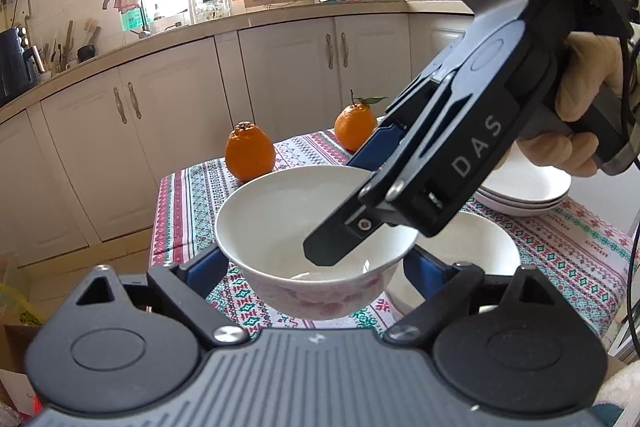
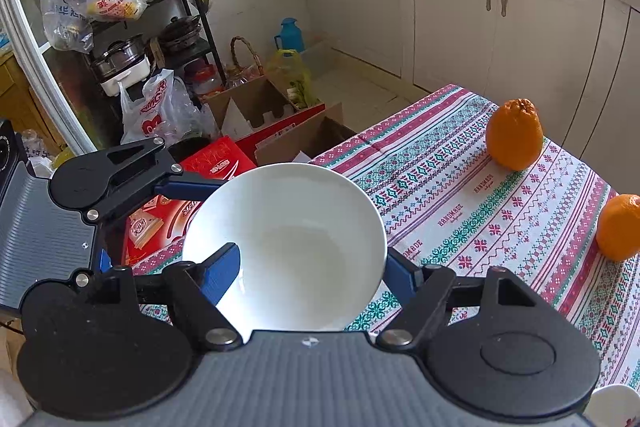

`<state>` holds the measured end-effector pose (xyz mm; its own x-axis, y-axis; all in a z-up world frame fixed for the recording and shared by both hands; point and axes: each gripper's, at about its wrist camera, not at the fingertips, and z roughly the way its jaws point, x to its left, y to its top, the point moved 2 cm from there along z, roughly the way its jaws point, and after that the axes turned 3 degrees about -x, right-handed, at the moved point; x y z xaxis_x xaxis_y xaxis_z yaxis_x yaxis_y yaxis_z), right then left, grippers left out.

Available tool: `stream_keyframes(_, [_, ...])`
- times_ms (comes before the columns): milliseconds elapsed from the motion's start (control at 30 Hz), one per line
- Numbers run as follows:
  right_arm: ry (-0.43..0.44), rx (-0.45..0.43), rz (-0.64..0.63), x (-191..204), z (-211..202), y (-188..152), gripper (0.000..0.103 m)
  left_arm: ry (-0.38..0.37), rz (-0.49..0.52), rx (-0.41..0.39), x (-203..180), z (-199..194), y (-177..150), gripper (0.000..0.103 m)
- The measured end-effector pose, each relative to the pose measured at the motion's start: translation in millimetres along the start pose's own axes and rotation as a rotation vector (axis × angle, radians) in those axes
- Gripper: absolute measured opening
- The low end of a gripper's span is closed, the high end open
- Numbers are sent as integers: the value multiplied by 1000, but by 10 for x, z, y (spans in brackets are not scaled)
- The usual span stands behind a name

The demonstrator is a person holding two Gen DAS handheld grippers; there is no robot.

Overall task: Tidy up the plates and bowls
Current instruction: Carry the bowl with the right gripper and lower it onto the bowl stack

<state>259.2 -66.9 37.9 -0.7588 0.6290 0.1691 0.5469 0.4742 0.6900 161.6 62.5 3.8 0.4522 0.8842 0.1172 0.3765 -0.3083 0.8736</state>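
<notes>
A white bowl with pink flowers [image 1: 304, 227] sits between my left gripper's blue fingers, which stand wide on either side of it; my left gripper [image 1: 316, 269] is open. My right gripper [image 1: 344, 211] comes in from the upper right, one black finger inside the bowl and one blue finger outside its far rim. In the right wrist view the bowl [image 2: 288, 247] fills the middle, and my right gripper [image 2: 312, 271] has one blue finger [image 2: 222, 273] inside and one outside the wall. A second white bowl [image 1: 480, 251] and a stack of white plates [image 1: 528, 193] stand to the right.
Two oranges [image 1: 250, 157] [image 1: 354, 129] stand at the far side of the patterned tablecloth [image 1: 568, 259]. Kitchen cabinets [image 1: 160, 115] run behind. In the right wrist view, cardboard boxes [image 2: 276, 123] and bags lie on the floor beyond the table's edge.
</notes>
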Motion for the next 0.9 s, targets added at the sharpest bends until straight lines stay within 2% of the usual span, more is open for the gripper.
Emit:
stream_keyframes(433, [-46,-11,15,101,-401,-375,82,-67,2,-4,-380,-138,14,94])
stream_keyframes(667, [-91,-7,49,-23,-551,-555,82,-123,21,7,-554,-12,30,94])
stream_keyframes(900, [-119,10,92,-181,-538,-680,82,-169,-11,44,-616,202,1,94])
